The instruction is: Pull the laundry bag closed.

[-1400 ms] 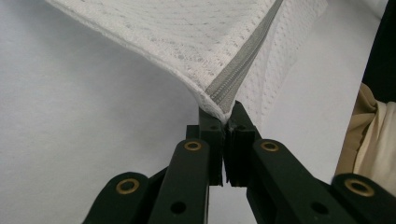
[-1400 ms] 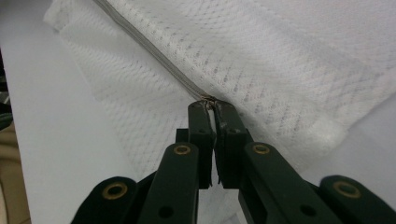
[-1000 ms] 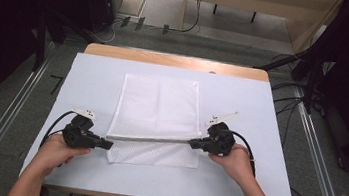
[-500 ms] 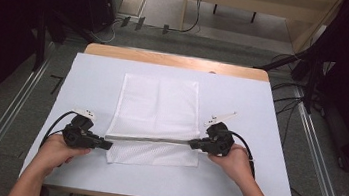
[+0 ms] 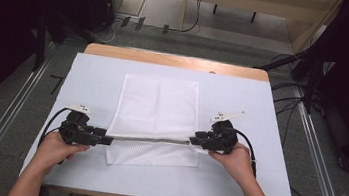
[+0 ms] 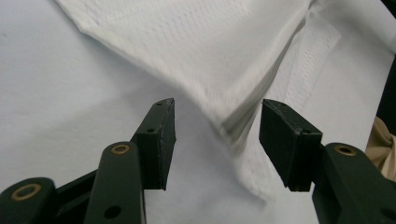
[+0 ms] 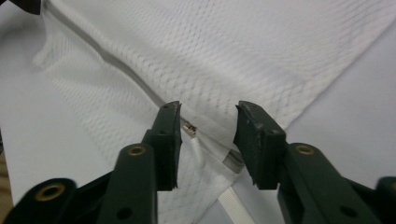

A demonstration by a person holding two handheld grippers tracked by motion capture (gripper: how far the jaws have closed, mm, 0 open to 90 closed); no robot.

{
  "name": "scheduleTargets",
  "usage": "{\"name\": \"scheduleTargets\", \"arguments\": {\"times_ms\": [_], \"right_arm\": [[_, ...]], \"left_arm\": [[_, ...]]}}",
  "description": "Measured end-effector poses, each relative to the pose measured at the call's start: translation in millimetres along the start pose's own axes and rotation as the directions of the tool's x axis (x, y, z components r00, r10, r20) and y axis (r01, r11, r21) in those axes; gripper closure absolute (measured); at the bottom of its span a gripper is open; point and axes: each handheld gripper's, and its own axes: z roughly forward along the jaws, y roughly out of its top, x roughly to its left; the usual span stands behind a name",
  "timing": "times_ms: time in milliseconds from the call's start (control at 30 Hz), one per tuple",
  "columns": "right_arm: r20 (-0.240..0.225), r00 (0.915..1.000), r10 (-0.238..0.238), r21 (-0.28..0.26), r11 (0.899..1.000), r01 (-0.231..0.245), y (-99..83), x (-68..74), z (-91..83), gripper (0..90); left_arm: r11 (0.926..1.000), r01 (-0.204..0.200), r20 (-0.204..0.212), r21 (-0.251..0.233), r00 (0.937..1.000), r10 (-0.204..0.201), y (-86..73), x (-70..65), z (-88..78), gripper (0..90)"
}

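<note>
White sheeting is spread over the worktop [image 5: 268,139], whose bare wooden edge is seen along the far side. On it, a white mesh garment [image 5: 158,108] of dimpled, perforated knit is laid flat as a tall rectangle, with its near part folded over along a straight crosswise crease and a narrower strip left showing nearer the person. The left gripper [image 5: 103,139] is held at the left end of that crease and the right gripper [image 5: 192,141] at the right end. In the left gripper view the jaws have just been opening; the layered fabric corner lies between them, untouched by either pad. In the right gripper view the jaws have likewise just been opening, released around the fold, where a small metal-tipped zip pull [image 7: 189,128] and a flat white tape [image 7: 233,205] are seen.
</note>
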Motion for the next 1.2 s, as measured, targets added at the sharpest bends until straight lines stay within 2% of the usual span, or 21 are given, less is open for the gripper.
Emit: {"name": "scheduleTargets", "arguments": {"times_ms": [100, 133, 267, 300, 400, 500, 567, 767, 833, 867, 933, 1067, 1200], "right_arm": [[0.027, 0.9996, 0.008, -0.049, 0.999, -0.007, -0.1, -3.3, -5.5, 52.3], [0.029, 0.9995, 0.013, -0.058, 0.998, -0.012, -0.5, -5.0, -7.2, 51.1], [0.043, 0.9988, 0.024, -0.066, 0.998, -0.021, -1.8, -9.9, -11.0, 50.7], [0.033, 0.9990, 0.029, -0.057, 0.998, -0.027, -3.3, -12.0, -12.4, 50.0], [0.068, 0.9977, 0.004, -0.046, 0.999, 0.000, -7.3, -15.5, -16.1, 45.6], [0.107, 0.9942, 0.011, -0.054, 0.999, -0.006, -11.2, -22.9, -21.7, 40.0], [0.129, 0.9910, 0.034, -0.065, 0.998, -0.025, -13.8, -28.3, -25.5, 38.1], [0.220, 0.9727, 0.075, -0.101, 0.993, -0.053, -20.8, -42.0, -32.9, 34.0], [0.231, 0.9697, 0.078, -0.109, 0.993, -0.054, -21.5, -44.3, -33.2, 33.2], [0.261, 0.9612, 0.090, -0.118, 0.991, -0.061, -23.2, -48.0, -33.6, 32.0], [0.287, 0.9523, 0.103, -0.126, 0.990, -0.070, -25.1, -51.4, -33.4, 30.8], [0.319, 0.9403, 0.119, -0.118, 0.989, -0.085, -28.0, -57.1, -31.3, 28.8], [0.334, 0.9369, 0.104, -0.105, 0.992, -0.073, -29.7, -56.8, -29.5, 27.0]], "left_arm": [[0.9996, 0.005, -0.005, -0.026, 1.0000, -0.005, -0.1, 1.6, -3.0, 40.4], [0.9988, 0.003, -0.025, -0.049, 0.9997, -0.004, -0.3, 3.4, -5.7, 40.0], [0.9971, 0.010, -0.052, -0.075, 0.9985, -0.014, -0.2, 6.3, -10.0, 38.6], [0.9958, 0.010, -0.075, -0.091, 0.9971, -0.017, -0.3, 7.8, -12.9, 38.1], [0.9941, 0.009, -0.116, -0.108, 0.9930, -0.022, -0.7, 10.7, -16.1, 37.1], [0.9929, 0.020, -0.154, -0.117, 0.9874, -0.038, -1.4, 13.7, -17.9, 36.3], [0.9923, 0.024, -0.172, -0.122, 0.9841, -0.045, -1.8, 15.5, -18.7, 36.1], [0.9919, 0.029, -0.206, -0.123, 0.9770, -0.054, -1.9, 19.7, -19.2, 35.5], [0.9925, 0.036, -0.222, -0.116, 0.9731, -0.061, -1.9, 21.9, -18.6, 35.4], [0.9928, 0.042, -0.240, -0.112, 0.9682, -0.069, -1.9, 24.2, -18.1, 35.3], [0.9910, 0.059, -0.256, -0.120, 0.9627, -0.088, -1.7, 25.9, -17.5, 34.4], [0.9914, 0.062, -0.274, -0.115, 0.9574, -0.091, -2.0, 29.4, -16.8, 33.0], [0.9910, 0.062, -0.294, -0.118, 0.9512, -0.095, -1.7, 30.6, -14.9, 31.0]]}}
